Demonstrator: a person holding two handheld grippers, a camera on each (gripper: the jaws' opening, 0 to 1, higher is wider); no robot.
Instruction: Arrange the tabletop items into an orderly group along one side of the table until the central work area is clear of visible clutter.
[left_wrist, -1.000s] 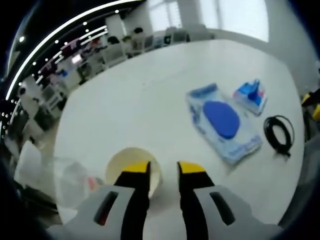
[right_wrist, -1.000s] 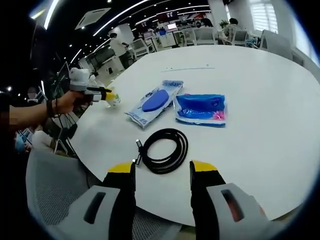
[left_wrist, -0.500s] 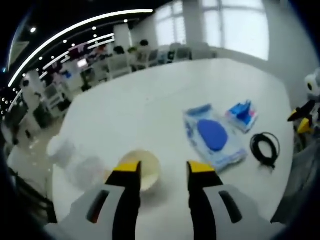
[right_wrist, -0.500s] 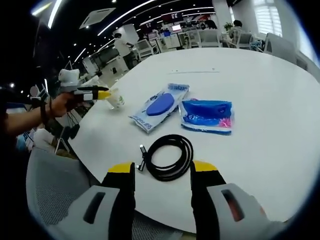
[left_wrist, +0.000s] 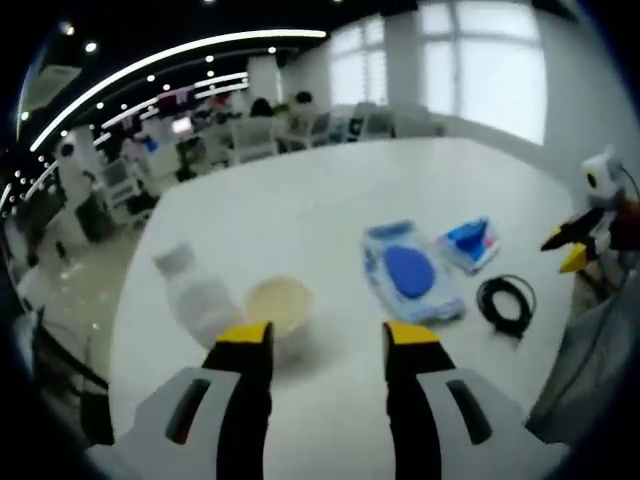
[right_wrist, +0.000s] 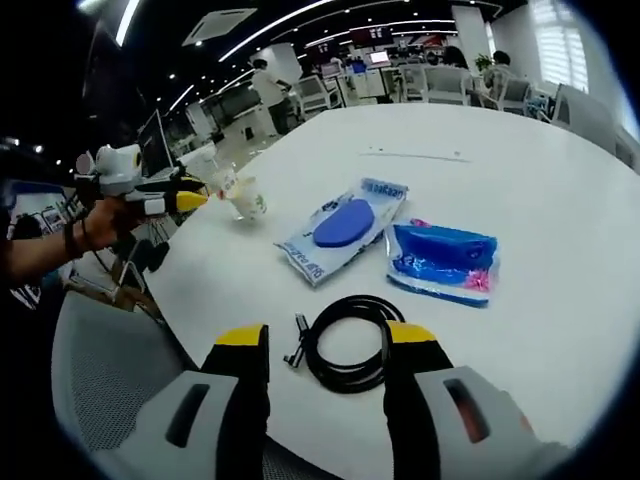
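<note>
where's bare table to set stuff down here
The far half of the white table, beyond the two blue packs, is bare. So is the stretch between the cup and those packs. It is crowded at the near edge, around the black cable.

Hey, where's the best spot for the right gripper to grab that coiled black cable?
Probably the near arc of the black cable coil, coming from above with one jaw inside the loop. It lies flat on the white table, just ahead of the open right gripper; avoid the plug end sticking out.
</note>
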